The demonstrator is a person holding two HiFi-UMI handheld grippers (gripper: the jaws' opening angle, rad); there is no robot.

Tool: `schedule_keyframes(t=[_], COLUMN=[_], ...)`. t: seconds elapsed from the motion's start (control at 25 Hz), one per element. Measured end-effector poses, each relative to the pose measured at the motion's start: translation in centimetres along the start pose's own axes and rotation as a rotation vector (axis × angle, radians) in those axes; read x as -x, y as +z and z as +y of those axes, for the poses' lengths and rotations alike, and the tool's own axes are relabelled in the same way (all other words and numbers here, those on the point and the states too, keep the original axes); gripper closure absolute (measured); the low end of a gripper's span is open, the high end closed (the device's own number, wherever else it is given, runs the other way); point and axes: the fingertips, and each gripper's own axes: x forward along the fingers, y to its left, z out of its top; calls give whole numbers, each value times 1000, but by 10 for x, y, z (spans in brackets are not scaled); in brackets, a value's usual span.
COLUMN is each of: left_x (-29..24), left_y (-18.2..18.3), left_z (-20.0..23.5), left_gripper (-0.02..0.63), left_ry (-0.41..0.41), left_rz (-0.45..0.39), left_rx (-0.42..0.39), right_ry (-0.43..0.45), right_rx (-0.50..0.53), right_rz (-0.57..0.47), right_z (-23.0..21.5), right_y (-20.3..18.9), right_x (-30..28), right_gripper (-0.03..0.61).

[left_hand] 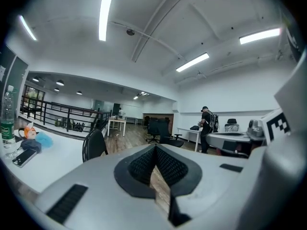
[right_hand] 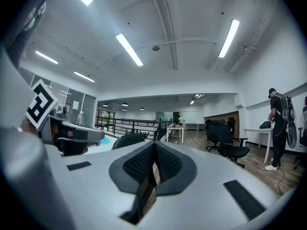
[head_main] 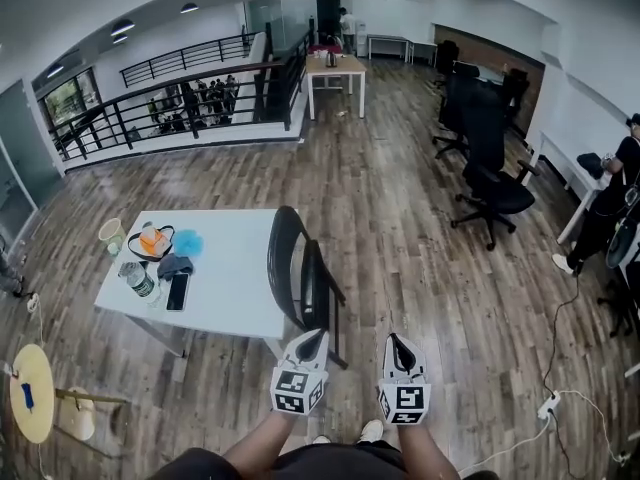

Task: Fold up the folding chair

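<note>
A black folding chair stands unfolded at the right edge of the white table, its curved back toward the table. My left gripper hangs just in front of the chair, shut and empty. My right gripper is beside it to the right, also shut with nothing held. In the left gripper view the chair's backrest shows left of the shut left gripper. In the right gripper view the chair's back rises left of the shut right gripper.
On the table lie a phone, a water bottle, a cup and small items. A round wooden stool stands at lower left. Black office chairs stand at right, a person beyond. A cable with a power strip lies on the floor.
</note>
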Motion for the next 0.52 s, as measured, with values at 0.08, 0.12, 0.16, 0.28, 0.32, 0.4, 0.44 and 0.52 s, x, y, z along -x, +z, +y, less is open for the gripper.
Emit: schedule_keyframes(t=[0.08,0.12,0.16,0.28,0.32,0.4,0.44,0.52], left_x=[11,16,20,29,31,33,34,36], left_y=[2,2,2,0,0,1,3,6], left_z=[2,4,6,9,9,10,10,12], left_gripper=[608,608,608,608,608,608,608,608], left_ry=[-7,-9,-12,-27,-32,-38,-40,-42], left_rz=[-4,-6,-8,-9,-9,-14,-17,-22], left_rx=[-3,-1,3,8,9,8,7,6], right_ry=[4,6,7,3,2,-1,-2,-3], right_rx=[7,10,13,19,20,23,25,29], right_rz=[-1,1,4,16,19,21,21,17], right_z=[12,18,24,37,40,45,46,50], right_y=[2,2,1,-2,-3,-3,-2,0], right_x=[5,6,7,9,10,10,10,9], right_gripper=[565,565,565,565,565,565,565,565])
